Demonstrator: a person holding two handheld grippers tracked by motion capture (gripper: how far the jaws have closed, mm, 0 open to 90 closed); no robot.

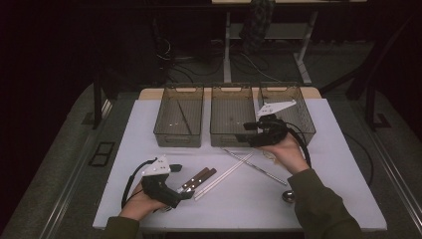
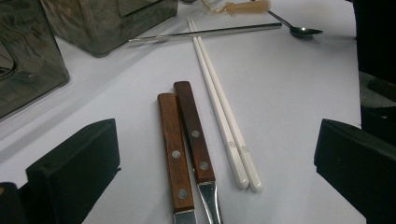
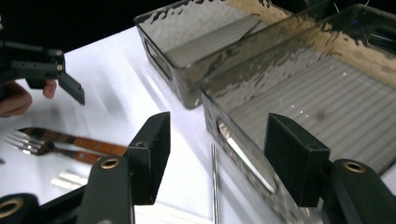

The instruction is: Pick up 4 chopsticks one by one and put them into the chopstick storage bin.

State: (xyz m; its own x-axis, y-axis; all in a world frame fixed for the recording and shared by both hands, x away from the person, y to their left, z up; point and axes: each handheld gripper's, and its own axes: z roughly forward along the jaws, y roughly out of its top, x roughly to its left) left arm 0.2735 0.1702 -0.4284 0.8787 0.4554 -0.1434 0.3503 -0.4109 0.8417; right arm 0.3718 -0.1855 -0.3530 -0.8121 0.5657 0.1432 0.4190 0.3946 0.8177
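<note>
Two wooden-handled forks (image 1: pixel 197 178) lie side by side at the table's front left, beside a pair of white chopsticks (image 1: pixel 224 175). My left gripper (image 1: pixel 180 181) rests low on the table, open. In the left gripper view its jaws stand wide on either side of the wooden handles (image 2: pixel 183 140) and the white chopsticks (image 2: pixel 224 116). My right gripper (image 1: pixel 249 133) hovers, open and holding nothing, at the front wall of the middle bin (image 1: pixel 226 139). In the right gripper view my right gripper (image 3: pixel 219 135) straddles that bin wall (image 3: pixel 243 154). A metal chopstick (image 3: pixel 214 186) lies below it.
Three smoky clear bins stand in a row at the back: left bin (image 1: pixel 176 137) with a thin stick inside, the middle bin, and right bin (image 1: pixel 304 122). Metal chopsticks (image 1: pixel 255 165) cross the table's middle. A spoon (image 1: pixel 287 195) lies front right. A beige-handled item (image 2: pixel 243 7) lies beyond the metal chopsticks (image 2: pixel 210 32).
</note>
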